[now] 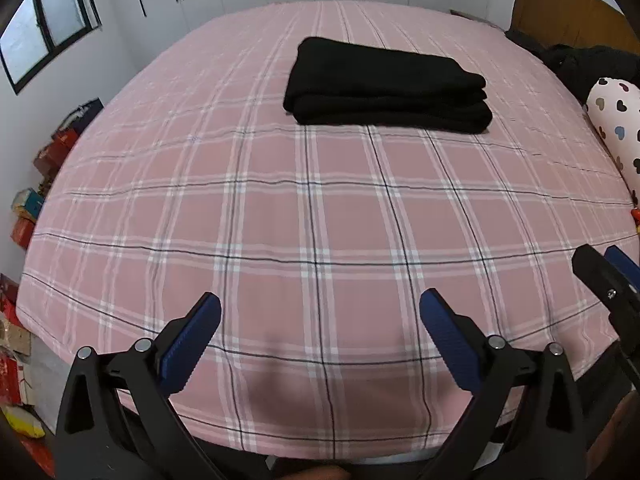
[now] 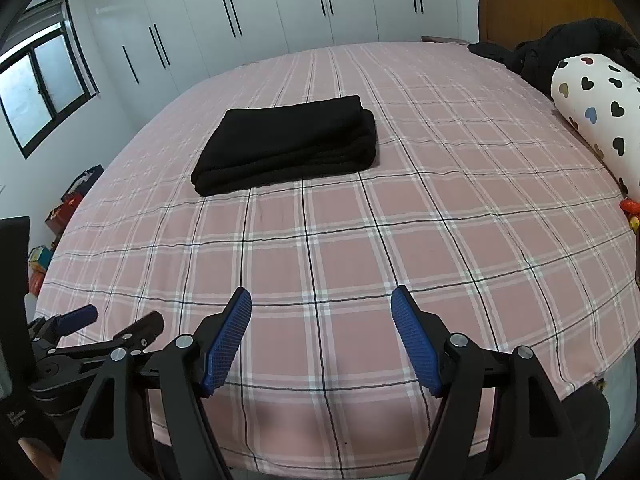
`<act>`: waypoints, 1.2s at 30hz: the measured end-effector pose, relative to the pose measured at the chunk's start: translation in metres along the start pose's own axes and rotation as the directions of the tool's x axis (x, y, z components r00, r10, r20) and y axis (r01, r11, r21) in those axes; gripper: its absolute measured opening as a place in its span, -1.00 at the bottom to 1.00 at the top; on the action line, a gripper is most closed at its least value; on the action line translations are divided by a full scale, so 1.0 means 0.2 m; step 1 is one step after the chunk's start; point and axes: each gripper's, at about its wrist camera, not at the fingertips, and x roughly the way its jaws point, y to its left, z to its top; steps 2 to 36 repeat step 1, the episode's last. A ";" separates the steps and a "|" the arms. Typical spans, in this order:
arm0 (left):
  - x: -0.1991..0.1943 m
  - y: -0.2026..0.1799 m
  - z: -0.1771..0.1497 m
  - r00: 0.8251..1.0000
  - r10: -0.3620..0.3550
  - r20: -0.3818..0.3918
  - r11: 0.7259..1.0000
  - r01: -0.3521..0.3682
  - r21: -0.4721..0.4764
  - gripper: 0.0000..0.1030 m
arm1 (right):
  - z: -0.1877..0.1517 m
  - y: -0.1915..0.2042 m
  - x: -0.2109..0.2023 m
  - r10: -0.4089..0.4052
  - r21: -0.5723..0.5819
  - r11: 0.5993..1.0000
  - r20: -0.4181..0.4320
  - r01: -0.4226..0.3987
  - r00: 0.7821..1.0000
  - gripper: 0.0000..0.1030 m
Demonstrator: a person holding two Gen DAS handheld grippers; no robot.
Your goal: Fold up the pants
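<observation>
Grippers come first at the near edge of the bed: the left gripper [image 1: 320, 304] hangs over the plaid sheet with its blue-padded fingers [image 1: 192, 344] spread wide and nothing between them, and the right gripper [image 2: 322, 300] sits just beside it on the right, its own blue pads [image 2: 230, 340] likewise standing well apart over bare cloth. Each shows at the edge of the other's view, the right one at the far right of the left wrist camera, the left one low at the left of the right wrist camera. Beyond them the pink plaid bedsheet [image 1: 280, 216] lies flat and fairly smooth across the mattress. Farther on, near the middle of the bed and well apart from both grippers, the black pants [image 2: 288, 144] rest as a folded, stacked rectangle with several layers showing along the near edge. To the right, a white pillow with heart prints [image 2: 596, 108] lies by the sheet's edge, with a dark heap behind it, perhaps clothing, though the fisheye edge blurs it. A brown headboard [image 2: 532, 4] stands at the far right, white wardrobe doors [image 2: 280, 8] line the far wall, a window [image 2: 40, 76] is at the left, and boxes [image 1: 24, 216] crowd the floor on the left.
</observation>
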 end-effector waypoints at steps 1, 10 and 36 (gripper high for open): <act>0.00 0.00 0.00 1.000 0.000 -0.004 1.000 0.000 0.003 0.89 | 0.00 0.00 0.00 -0.001 -0.001 1.000 -0.001 0.001 1.000 0.37; 0.00 0.00 0.00 1.000 0.000 -0.004 1.000 0.000 0.003 0.89 | 0.00 0.00 0.00 -0.001 -0.001 1.000 -0.001 0.001 1.000 0.37; 0.00 0.00 0.00 1.000 0.000 -0.004 1.000 0.000 0.003 0.89 | 0.00 0.00 0.00 -0.001 -0.001 1.000 -0.001 0.001 1.000 0.37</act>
